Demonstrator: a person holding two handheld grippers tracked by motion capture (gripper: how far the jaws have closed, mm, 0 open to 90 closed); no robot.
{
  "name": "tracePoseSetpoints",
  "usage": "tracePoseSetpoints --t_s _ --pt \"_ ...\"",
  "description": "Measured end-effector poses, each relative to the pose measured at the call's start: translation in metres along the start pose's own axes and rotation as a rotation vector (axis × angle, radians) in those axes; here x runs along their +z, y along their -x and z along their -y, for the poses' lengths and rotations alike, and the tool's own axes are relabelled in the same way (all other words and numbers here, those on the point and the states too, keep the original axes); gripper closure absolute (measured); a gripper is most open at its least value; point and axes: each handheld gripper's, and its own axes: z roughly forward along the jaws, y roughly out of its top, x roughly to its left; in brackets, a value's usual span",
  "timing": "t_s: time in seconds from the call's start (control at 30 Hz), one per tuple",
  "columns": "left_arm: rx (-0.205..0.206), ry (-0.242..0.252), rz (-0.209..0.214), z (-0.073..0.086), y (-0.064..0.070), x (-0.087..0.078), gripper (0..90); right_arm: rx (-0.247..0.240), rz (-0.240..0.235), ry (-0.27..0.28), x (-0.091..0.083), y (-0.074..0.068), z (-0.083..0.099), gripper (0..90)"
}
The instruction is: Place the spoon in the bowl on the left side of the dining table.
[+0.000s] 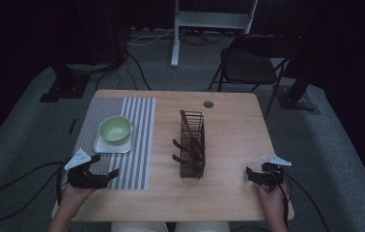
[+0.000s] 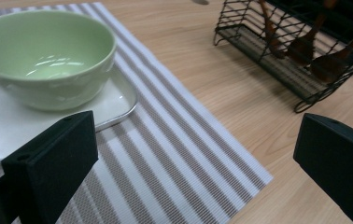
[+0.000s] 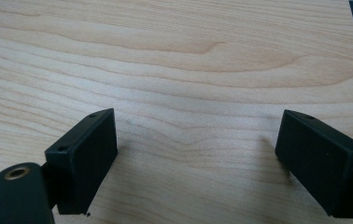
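A pale green bowl (image 1: 115, 128) (image 2: 44, 56) sits on a white square plate (image 1: 101, 146) (image 2: 114, 105) on a grey-striped placemat (image 1: 137, 145) (image 2: 174, 154) at the table's left. A black wire basket (image 1: 192, 145) (image 2: 296, 60) with brown wooden utensils (image 1: 190, 140) (image 2: 305, 46) stands mid-table. My left gripper (image 1: 104, 166) (image 2: 195, 135) is open over the placemat's near edge, in front of the bowl, holding nothing. My right gripper (image 1: 248, 175) (image 3: 195, 126) is open and empty, low over bare wood near the front right corner.
The wooden table (image 1: 229, 193) (image 3: 174, 56) has a grey cable hole (image 1: 208, 104) near its far edge. A black folding chair (image 1: 248, 65) and a white stand (image 1: 209, 19) are beyond it. Cables trail on the carpet at the left.
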Motion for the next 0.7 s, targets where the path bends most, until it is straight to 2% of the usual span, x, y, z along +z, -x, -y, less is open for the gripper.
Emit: tracePoseSetpoints --t_s 0.23,0.37,0.5,0.53,0.7 --pt "0.019 -0.008 0.026 -0.011 0.005 0.009 0.0 0.000 0.000 0.000 0.000 0.000 0.000 12.1" --pt "0.031 -0.002 0.026 -0.018 0.008 0.014 0.0 0.000 0.000 0.000 0.000 0.000 0.000 12.1" --pt "0.044 0.002 0.049 -0.026 0.011 0.018 0.7 -0.001 0.000 0.000 0.000 0.000 0.000 12.1" --pt "0.050 0.003 0.037 -0.028 0.012 0.019 0.7 -0.001 0.000 0.000 0.000 0.000 0.000 12.1" --pt "0.059 0.006 0.046 -0.036 0.015 0.025 0.7 -0.002 0.000 0.000 0.000 0.000 0.000 12.1"
